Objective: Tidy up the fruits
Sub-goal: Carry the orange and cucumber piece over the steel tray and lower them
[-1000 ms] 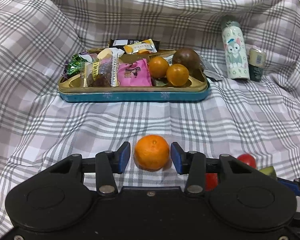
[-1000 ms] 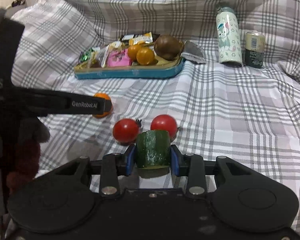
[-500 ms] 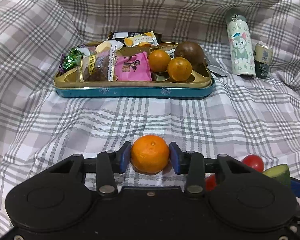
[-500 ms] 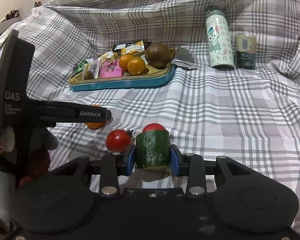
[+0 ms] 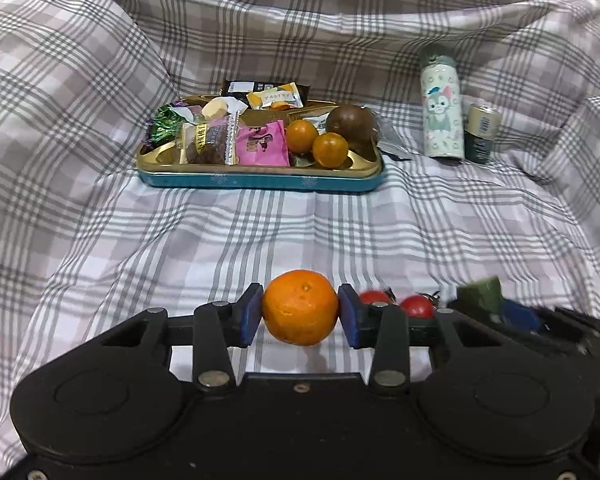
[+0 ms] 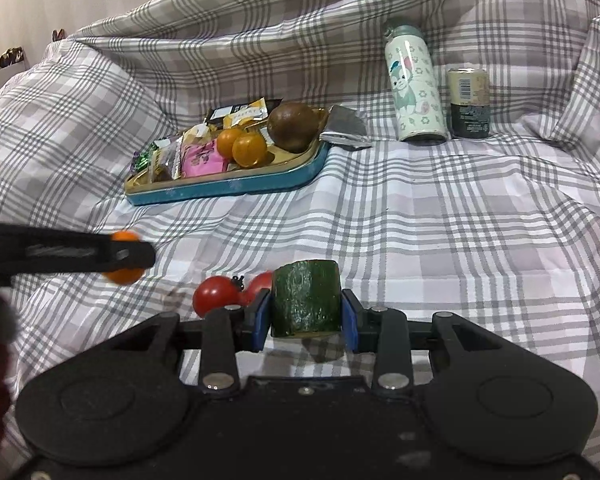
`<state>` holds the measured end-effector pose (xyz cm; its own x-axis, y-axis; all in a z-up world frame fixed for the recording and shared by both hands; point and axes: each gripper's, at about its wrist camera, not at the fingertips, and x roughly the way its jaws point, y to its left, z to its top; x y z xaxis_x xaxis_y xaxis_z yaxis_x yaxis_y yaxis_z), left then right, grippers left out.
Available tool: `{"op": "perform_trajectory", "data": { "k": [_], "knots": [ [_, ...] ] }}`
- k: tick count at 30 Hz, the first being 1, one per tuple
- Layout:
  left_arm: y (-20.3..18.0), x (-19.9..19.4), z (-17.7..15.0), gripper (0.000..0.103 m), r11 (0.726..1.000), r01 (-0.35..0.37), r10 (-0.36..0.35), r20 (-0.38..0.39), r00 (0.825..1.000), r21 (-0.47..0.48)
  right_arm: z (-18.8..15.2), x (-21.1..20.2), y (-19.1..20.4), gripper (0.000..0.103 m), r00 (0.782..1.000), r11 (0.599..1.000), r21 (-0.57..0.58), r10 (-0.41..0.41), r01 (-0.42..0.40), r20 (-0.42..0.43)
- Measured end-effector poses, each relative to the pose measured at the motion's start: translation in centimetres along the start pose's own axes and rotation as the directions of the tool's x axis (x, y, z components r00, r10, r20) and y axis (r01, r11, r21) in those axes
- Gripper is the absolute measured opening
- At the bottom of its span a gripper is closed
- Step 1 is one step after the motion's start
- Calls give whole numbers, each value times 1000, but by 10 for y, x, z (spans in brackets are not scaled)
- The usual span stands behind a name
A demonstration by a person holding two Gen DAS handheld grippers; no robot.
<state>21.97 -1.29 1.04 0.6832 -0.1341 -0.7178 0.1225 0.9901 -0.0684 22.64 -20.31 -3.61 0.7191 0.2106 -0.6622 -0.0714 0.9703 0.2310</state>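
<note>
My left gripper (image 5: 300, 314) is shut on an orange mandarin (image 5: 300, 307) and holds it above the plaid cloth. The same mandarin (image 6: 123, 276) shows at the left of the right wrist view, partly behind the left gripper's finger (image 6: 100, 255). My right gripper (image 6: 305, 310) is shut on a stubby green cucumber piece (image 6: 306, 298). Two red tomatoes (image 6: 216, 295) lie on the cloth just left of it. Further back stands a teal and gold tray (image 5: 260, 182) with two small oranges (image 5: 330, 150), a brown round fruit (image 5: 350, 122) and several snack packets.
A cartoon-printed bottle (image 6: 414, 84) and a small can (image 6: 469, 104) stand at the back right. A silver foil packet (image 6: 346, 126) lies beside the tray's right end. The plaid cloth (image 5: 440, 220) rises in folds at the back and both sides.
The left gripper's pads closed onto the mandarin and lifted it off the cloth. The right gripper kept its hold on the cucumber piece and stayed nearly in place.
</note>
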Motion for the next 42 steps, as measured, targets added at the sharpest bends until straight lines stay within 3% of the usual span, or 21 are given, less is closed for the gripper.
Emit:
{"op": "perform_trajectory", "data": {
  "k": [13,17,27,31,42],
  "knots": [
    [7,-58,-46,49,998,42,-44,-21,999,-48,0,-38,-6,38,998,999,43,17,-20,67],
    [2,-64,-59,49,998,47,-48,-42,998,-34,-15,-61,-12,38,999,994,110,12,-16,42],
    [-14,-63,-80,49,998,55,-58,-125,990,-33,-61,-109,-13,38,994,980,181,-72,85,-80],
    [-20,-61,-84,49,998,52,-55,-137,989,-23,-71,-123,-2,38,990,983,136,-117,128,-83],
    [-21,-58,-91,49,998,62,-64,-152,986,-18,-69,-132,30,38,989,990,-27,-139,138,-45]
  ]
}}
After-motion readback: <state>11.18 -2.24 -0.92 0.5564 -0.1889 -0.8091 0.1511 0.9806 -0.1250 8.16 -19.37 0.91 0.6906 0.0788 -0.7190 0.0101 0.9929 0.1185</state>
